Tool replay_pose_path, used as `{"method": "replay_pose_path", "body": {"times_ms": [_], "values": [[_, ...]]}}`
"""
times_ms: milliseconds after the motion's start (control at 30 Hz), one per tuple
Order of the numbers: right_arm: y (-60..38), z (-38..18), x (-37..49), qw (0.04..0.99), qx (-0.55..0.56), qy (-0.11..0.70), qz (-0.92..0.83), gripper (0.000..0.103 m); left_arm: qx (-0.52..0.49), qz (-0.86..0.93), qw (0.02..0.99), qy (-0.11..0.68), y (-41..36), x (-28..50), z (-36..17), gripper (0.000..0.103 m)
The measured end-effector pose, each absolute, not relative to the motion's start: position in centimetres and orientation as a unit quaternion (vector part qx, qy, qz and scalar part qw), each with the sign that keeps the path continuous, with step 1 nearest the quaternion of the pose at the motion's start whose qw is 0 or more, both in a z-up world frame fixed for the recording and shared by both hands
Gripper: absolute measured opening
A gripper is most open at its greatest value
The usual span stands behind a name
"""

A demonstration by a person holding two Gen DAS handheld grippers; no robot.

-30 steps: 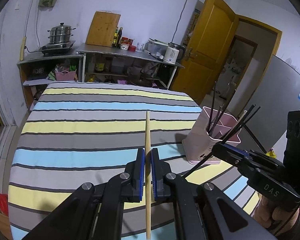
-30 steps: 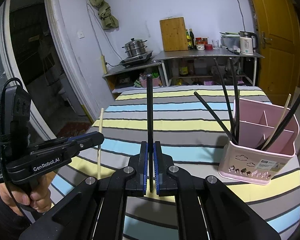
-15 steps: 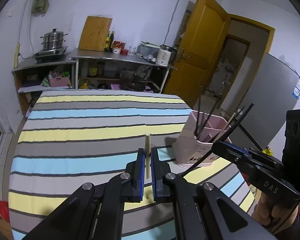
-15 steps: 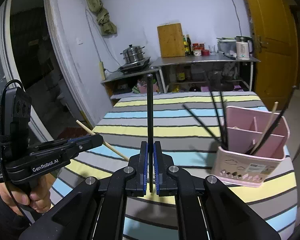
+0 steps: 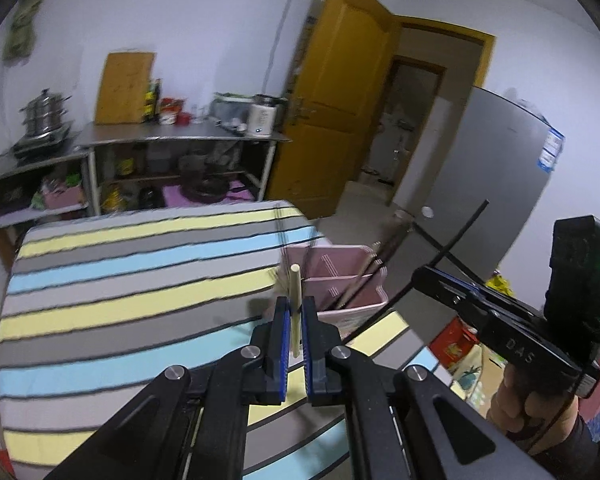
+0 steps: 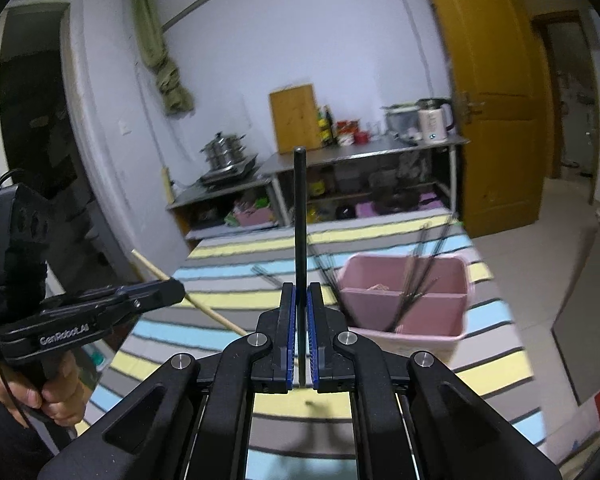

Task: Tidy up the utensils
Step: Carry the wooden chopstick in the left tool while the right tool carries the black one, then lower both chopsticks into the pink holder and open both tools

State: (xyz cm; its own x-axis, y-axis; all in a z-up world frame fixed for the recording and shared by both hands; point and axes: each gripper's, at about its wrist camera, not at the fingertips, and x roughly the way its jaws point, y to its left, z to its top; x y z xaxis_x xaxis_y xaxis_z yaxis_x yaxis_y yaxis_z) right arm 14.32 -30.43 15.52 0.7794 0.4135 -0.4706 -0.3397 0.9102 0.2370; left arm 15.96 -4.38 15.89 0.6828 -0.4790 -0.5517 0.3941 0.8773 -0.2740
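**Over the striped table, two chopsticks held close to the holder**

Above the striped table (image 6: pixel 228 268), the left gripper (image 5: pixel 294 322) has its fingers pinching a pale wooden chopstick (image 5: pixel 296 292), and the right gripper (image 6: pixel 300 320) has its fingers pinching a black chopstick (image 6: pixel 299 216) that stands upright. The pink holder (image 6: pixel 408 308) sits near the table's edge, its compartments already holding several black chopsticks (image 6: pixel 416 272) that lean every way; a pale one seems to be among them.

The risks, as I judge them:

- Both sticks are thin and gripped at one narrow spot, so a knock could swing either one in its grip or slip it loose.
- The leaning sticks crowd the openings; a tip coming down may catch on them and tip the light holder towards the edge.
- Both hands near one holder could cross and collide.
- Wood and black may end up in the wrong compartment.
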Motion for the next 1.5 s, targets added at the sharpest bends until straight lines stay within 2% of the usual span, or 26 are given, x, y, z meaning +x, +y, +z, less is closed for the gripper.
{"method": "replay_pose_path", "body": {"times_ms": [433, 1000, 1500], "values": [[-33.7, 18.4, 16.3, 0.961, 0.090, 0.210, 0.153, 0.005, -0.047, -0.247, 0.923, 0.292, -8.8, 20.1, 18.3, 0.005], [-33.0, 13.2, 18.9, 0.966, 0.078, 0.210, 0.131, 0.005, -0.007, -0.232, 0.915, 0.331, -12.7, 23.7, 12.5, 0.005], [-32.2, 9.2, 20.1, 0.953, 0.063, 0.267, 0.125, 0.005, 0.006, -0.231, 0.902, 0.364, -13.2, 24.6, 9.0, 0.005]]}}
